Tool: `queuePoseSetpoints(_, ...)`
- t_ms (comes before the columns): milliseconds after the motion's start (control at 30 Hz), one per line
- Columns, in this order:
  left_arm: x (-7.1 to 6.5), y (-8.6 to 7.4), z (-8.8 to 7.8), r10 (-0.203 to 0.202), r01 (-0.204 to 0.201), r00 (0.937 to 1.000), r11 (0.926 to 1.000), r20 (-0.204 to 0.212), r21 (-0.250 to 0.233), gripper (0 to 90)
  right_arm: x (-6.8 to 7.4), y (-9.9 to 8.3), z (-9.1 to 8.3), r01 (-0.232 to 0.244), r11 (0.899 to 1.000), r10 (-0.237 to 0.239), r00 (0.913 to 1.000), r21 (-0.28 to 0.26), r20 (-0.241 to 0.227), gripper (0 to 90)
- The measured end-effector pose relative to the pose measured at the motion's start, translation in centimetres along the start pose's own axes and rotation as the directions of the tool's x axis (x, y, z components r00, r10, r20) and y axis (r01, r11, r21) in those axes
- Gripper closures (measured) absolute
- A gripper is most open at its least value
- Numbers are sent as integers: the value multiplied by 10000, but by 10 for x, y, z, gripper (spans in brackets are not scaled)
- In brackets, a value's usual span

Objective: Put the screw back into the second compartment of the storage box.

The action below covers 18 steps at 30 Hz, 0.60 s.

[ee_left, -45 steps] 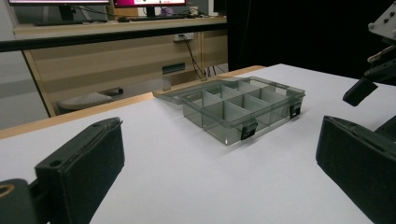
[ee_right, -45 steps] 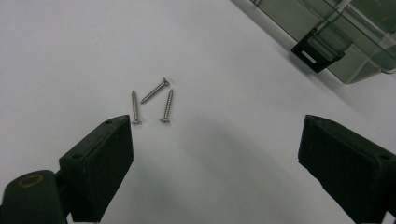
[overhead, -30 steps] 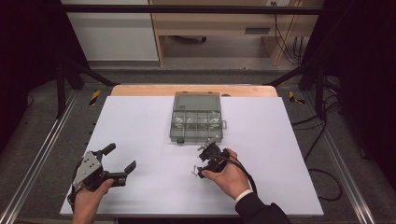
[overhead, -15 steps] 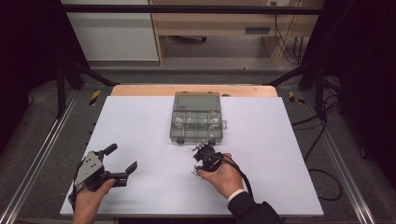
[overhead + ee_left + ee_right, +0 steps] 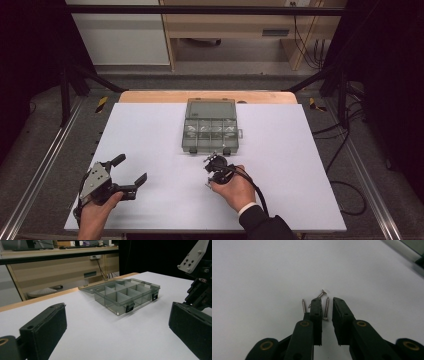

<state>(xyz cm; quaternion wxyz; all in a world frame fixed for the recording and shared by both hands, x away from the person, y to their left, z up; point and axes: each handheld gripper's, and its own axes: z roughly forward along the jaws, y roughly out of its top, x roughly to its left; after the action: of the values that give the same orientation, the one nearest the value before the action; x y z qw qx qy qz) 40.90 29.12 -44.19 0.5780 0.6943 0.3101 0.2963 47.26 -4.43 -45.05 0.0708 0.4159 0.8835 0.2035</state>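
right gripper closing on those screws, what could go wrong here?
1. The right gripper has just been closing, with one screw in the gap between its fingers; a thin screw lying flat could slip out.
2. Two neighbouring screws lie by the left finger and may get knocked aside.
3. The organizer box has small compartments, so a drop could miss.

Wooden desk (image 5: 235, 30) beyond white table (image 5: 150, 130), floor cables (image 5: 345, 200).
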Motion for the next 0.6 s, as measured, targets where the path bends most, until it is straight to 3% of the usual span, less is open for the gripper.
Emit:
queuePoseSetpoints(267,0,0,0,22,-22,10000,10000,26,17,15,0,1,3,127,9999,-127,9999,2,55,878)
queuePoseSetpoints(433,0,0,0,29,-29,10000,10000,29,13,16,0,1,4,240,9997,-239,9997,-15,109,881)
queuePoseSetpoints(600,0,0,0,21,-21,10000,10000,31,9,16,-1,0,2,58,10000,-58,10000,8,-50,881)
